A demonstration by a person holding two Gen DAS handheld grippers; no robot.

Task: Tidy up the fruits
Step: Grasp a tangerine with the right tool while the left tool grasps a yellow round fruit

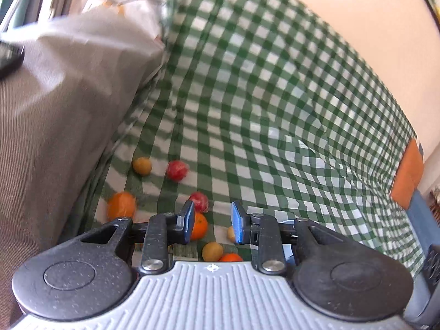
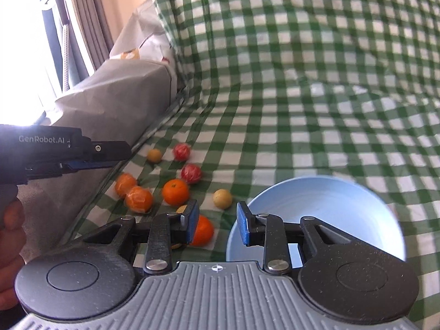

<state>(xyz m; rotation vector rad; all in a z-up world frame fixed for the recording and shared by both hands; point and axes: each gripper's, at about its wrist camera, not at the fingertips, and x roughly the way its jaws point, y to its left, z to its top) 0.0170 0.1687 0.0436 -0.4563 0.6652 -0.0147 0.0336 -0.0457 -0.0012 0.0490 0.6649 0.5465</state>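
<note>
Right gripper (image 2: 217, 225): jaws spread apart, blue pads bare, nothing between them. It hovers low in the right wrist frame, above the gap between the nearest fruit and the bowl.

Left gripper (image 1: 211, 221): released as well, jaws apart and empty, poised over the fruit cluster at lower centre of the left wrist frame. In the right wrist view it enters from the left edge (image 2: 82, 151), seen side-on.

Pale blue round bowl (image 2: 357, 192): lower right of the right wrist frame, sitting on the green-and-white checked cloth (image 2: 302, 82). Its visible interior holds no fruit; the near part is hidden behind the gripper.

Progress, as a judgement: sorting looks not yet started. Every fruit in view lies loose on the cloth, left of the bowl, at the foot of a grey paper-wrapped bulk (image 2: 115, 93). All of the picking and placing is left.

Count, right wrist view:
- Orange round citrus fruits: four. One just beyond the left pad (image 2: 203, 231), one mid-cluster (image 2: 176, 191), two touching at the cluster's left (image 2: 125, 184) (image 2: 139, 199).
- Red round fruits: two (image 2: 181, 151) (image 2: 191, 173).
- Small yellow round fruits: two clear (image 2: 154, 155) (image 2: 222, 198), and a third yellowish piece (image 2: 182, 209) mostly hidden behind the left finger; kind uncertain.

Left wrist view is motion-blurred; its count is unreliable.
</note>
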